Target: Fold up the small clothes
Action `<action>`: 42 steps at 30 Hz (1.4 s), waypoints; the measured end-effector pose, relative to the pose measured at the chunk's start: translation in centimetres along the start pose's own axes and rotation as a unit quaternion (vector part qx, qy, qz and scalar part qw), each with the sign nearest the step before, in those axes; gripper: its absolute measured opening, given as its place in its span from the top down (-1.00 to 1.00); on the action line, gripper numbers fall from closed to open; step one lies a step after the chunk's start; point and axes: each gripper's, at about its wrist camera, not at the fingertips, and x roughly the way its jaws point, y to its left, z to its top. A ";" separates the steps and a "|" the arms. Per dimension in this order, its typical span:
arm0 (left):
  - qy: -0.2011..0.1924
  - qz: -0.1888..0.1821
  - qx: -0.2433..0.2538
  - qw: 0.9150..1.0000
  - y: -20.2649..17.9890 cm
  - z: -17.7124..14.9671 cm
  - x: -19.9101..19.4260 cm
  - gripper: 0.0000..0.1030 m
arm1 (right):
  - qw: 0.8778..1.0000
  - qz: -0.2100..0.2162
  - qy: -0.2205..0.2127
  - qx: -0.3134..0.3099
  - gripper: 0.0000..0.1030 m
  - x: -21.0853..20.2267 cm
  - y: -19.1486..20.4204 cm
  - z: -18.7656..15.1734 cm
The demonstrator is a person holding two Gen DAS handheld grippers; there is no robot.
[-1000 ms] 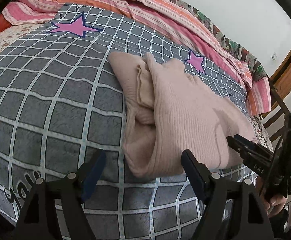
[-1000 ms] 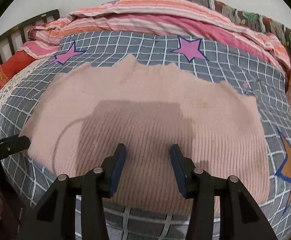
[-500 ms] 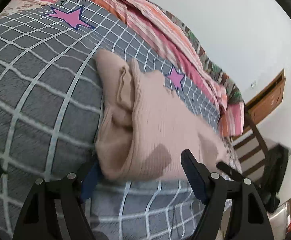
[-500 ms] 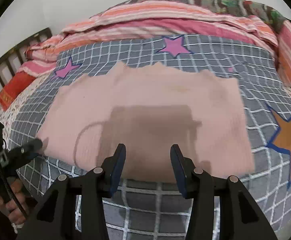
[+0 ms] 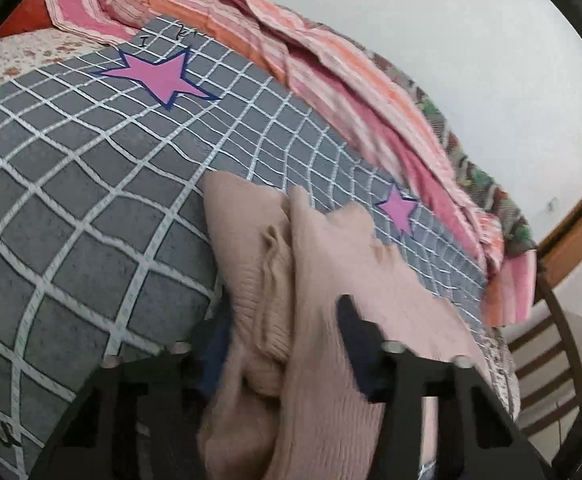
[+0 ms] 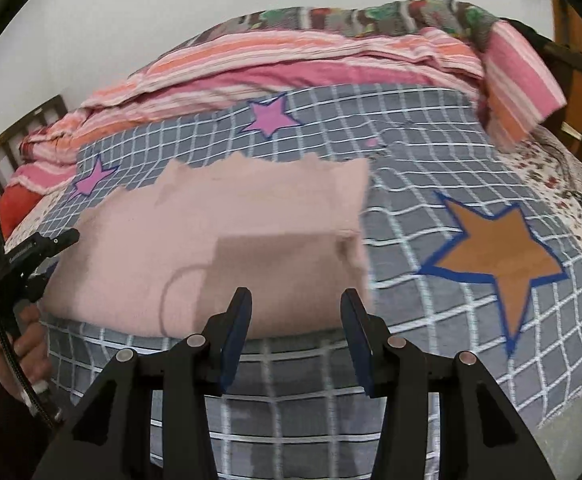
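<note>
Left tongs closing on the sweater's end, right tongs empty

My left tongs point(image 5: 279, 344) have just been closing, and the near end of the pink sweater point(image 5: 331, 280) sits bunched between the two fingers. The left finger is half buried behind the folds, the right finger point(image 5: 355, 332) presses against the ribbed knit. I read that as a grip on the sweater, though this view is blurred.

My right tongs point(image 6: 295, 320) stand apart with nothing between them. Their tips hang just over the near edge of the sweater point(image 6: 219, 232); I cannot tell whether they touch the cloth. Their shadow falls on the knit just ahead of them.

In the right view the left tongs point(image 6: 57, 242) show at the sweater's left end, with my left hand point(image 6: 23, 344) around the handle below.

The sweater lies folded in a broad flat band across the bed, on a grey blanket point(image 6: 411, 128) with a white grid and stars: pink stars point(image 6: 271, 116) beyond it, an orange star point(image 6: 499, 256) to its right. A rumpled pink and orange striped quilt point(image 6: 291, 60) is heaped along the far side, against a white wall point(image 5: 411, 40). A wooden chair point(image 5: 547, 344) stands past the bed's far right corner in the left view.
</note>
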 end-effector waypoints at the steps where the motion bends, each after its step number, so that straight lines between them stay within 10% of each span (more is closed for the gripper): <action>1: 0.002 0.009 0.003 1.000 -0.2 0.3 0.0 0.45 | 1.000 -0.002 -0.002 0.007 0.11 -0.1 -0.8 0.0; 16: -0.013 0.016 0.153 0.988 -20.3 1.3 -1.1 0.71 | 0.995 -0.030 -0.053 0.073 0.11 -2.8 -10.9 -0.2; 28: 0.116 -0.090 0.243 0.959 -31.9 -10.8 8.4 0.91 | 0.990 -0.071 -0.058 0.108 0.11 -6.3 -15.9 -3.2; 34: 0.104 -0.074 0.271 0.954 -31.2 -8.1 4.9 0.52 | 0.993 -0.033 -0.058 0.093 0.11 -5.6 -14.7 -2.1; 38: 0.063 -0.078 0.246 0.964 -27.7 -4.9 2.5 -0.36 | 0.993 0.041 -0.060 0.098 0.08 -4.6 -13.0 -0.1; 42: 0.046 -0.046 0.229 0.971 -23.3 -3.0 0.8 -0.36 | 0.985 0.127 -0.065 0.099 -0.21 -3.0 -10.4 2.3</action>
